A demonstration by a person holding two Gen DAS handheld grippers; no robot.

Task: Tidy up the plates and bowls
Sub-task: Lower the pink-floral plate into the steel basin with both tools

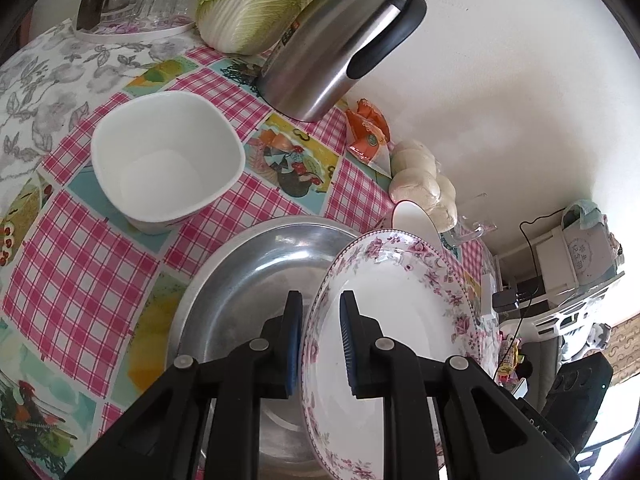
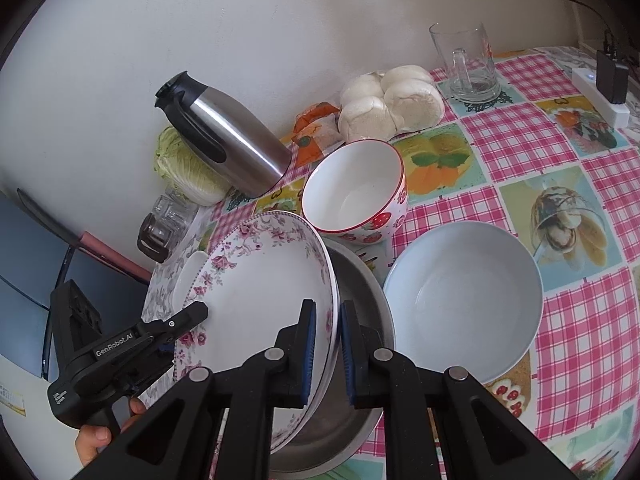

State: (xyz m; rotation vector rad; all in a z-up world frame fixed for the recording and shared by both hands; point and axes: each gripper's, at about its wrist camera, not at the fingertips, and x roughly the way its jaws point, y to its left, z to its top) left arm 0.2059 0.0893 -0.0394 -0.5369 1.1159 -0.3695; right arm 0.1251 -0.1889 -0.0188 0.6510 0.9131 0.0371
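Left gripper (image 1: pixel 320 332): ribbed blue pads clamp the near rim of the floral plate (image 1: pixel 400 300), held tilted.
Right gripper (image 2: pixel 326 344): jaws pinch the same plate's (image 2: pixel 260 300) opposite rim.
Steel basin (image 1: pixel 248 280): round, shiny, directly beneath the jaws.
Square white bowl (image 1: pixel 168 160): glossy, ahead-left of the left jaws.
Pale blue bowl (image 2: pixel 464 300): smooth, right of the right jaws.
Strawberry bowl (image 2: pixel 356 188): ahead, upright on the checked oilcloth (image 2: pixel 520 152).
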